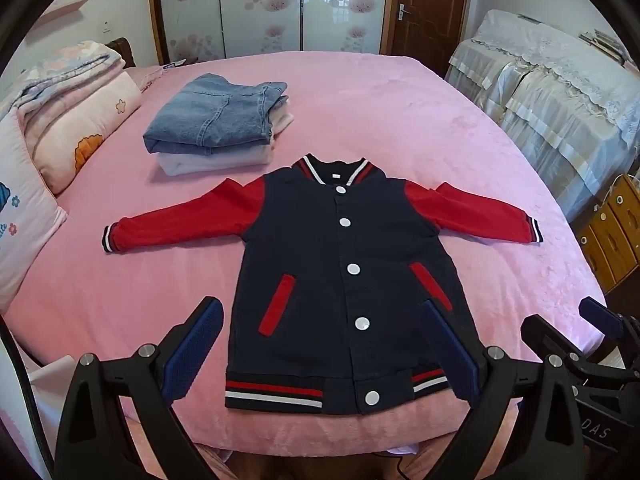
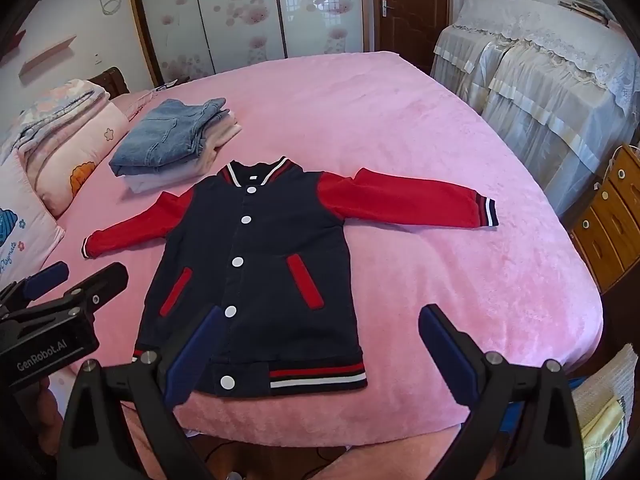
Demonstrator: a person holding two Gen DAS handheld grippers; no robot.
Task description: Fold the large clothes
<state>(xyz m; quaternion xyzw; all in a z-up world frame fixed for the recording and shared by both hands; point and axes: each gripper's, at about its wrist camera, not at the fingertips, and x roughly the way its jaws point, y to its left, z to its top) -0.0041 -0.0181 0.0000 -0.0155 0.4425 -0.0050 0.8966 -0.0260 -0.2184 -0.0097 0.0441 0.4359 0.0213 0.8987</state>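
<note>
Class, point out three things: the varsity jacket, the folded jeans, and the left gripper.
varsity jacket (image 1: pixel 320 248), left wrist view, navy front panel.
folded jeans (image 1: pixel 212 116), left wrist view, top denim layer.
left gripper (image 1: pixel 324 354), left wrist view, midway between fingertips.

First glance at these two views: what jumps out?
The jacket, navy with red sleeves and white snaps, lies spread flat and buttoned on the pink bed, hem toward the cameras. Behind its left shoulder sits a folded stack with jeans on top. Both grippers, left and right, hover near the hem, jaws open, holding nothing.
</note>
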